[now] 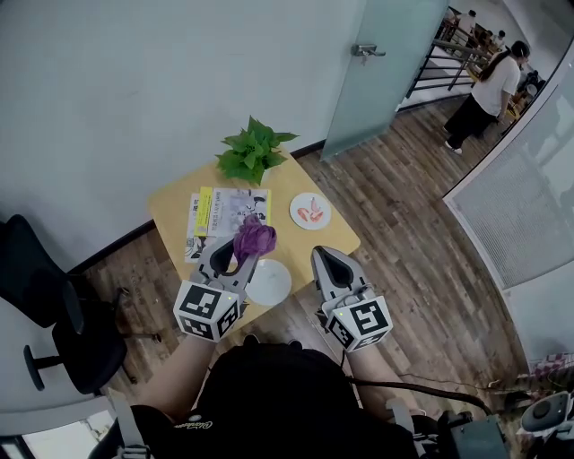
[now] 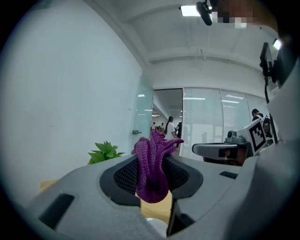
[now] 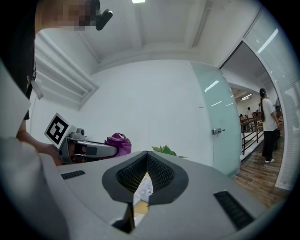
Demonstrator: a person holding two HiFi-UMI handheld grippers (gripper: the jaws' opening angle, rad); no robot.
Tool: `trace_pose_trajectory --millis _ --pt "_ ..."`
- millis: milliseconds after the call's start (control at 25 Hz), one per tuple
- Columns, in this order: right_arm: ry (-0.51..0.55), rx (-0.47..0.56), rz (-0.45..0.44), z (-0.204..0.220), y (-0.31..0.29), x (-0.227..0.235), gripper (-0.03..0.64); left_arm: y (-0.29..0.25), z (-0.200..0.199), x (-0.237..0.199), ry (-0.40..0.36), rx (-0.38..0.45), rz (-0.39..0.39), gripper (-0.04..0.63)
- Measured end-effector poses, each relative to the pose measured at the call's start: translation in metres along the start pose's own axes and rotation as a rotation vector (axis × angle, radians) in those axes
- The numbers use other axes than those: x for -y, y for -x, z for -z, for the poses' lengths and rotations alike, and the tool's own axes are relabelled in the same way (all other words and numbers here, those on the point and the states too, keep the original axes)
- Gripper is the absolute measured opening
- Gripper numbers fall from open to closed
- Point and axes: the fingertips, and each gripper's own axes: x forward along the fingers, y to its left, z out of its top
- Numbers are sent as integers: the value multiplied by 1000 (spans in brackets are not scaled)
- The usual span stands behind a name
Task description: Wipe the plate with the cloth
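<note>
Purple knitted cloth [image 2: 152,168] is clamped between the jaws of the left gripper [image 1: 240,249] and held up over the near part of the small wooden table [image 1: 334,231], just beside the plain white plate [image 1: 269,283]. The right gripper [image 1: 327,260] is seen with jaws pressed together, nothing between them, just right of that plate. Farther back are set a small red-patterned plate [image 1: 310,212], a magazine [image 1: 229,213] and a potted plant [image 1: 255,151].

Bright and even throughout, lit from white ceiling panels [image 2: 190,10] high above the table [image 1: 170,211]. Only soft, faint shadowing on the floor along the table's edges. Pale sheen on the frosted glass door [image 1: 386,72] behind the table. Sharp on the cloth [image 2: 151,168], softer on the nearest grey foreground. Heavily barrel-warped and vignetted to black at the rims of both gripper views.
</note>
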Motion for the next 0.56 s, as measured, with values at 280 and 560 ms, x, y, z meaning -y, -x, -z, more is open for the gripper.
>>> trace_pose_trajectory --millis 280,560 --pt "-1 -8 -2 0 -2 4 3 -4 0 0 -6 -11 4 127" --pt "-2 -9 9 1 -2 10 3 -9 1 0 6 -8 7 127"
